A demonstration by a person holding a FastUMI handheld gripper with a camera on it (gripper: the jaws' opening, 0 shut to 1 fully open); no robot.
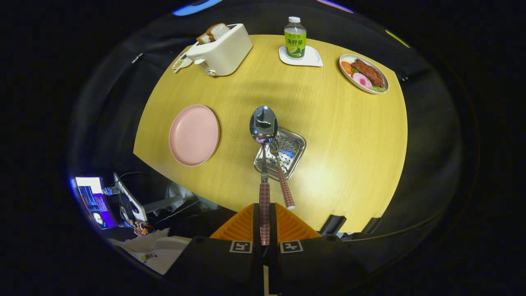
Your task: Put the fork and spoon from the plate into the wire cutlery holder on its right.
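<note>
My gripper point(264, 218) is shut on the checked red-and-white handle of a spoon point(263, 123), whose shiny bowl points ahead, above the table. Below and just beyond my fingers stands the perforated metal cutlery holder point(287, 142). A fork point(281, 176) with the same checked handle stands in it, leaning toward me, its tines inside the holder. The pink plate point(194, 135) lies left of the holder with nothing on it.
On the round wooden table point(349, 135), a white toaster point(220, 51) with bread stands at the far left, a drink bottle point(295, 39) on a white coaster at the far middle, a food plate point(363, 74) at the far right. Beyond the table's near edge: a screen and clutter.
</note>
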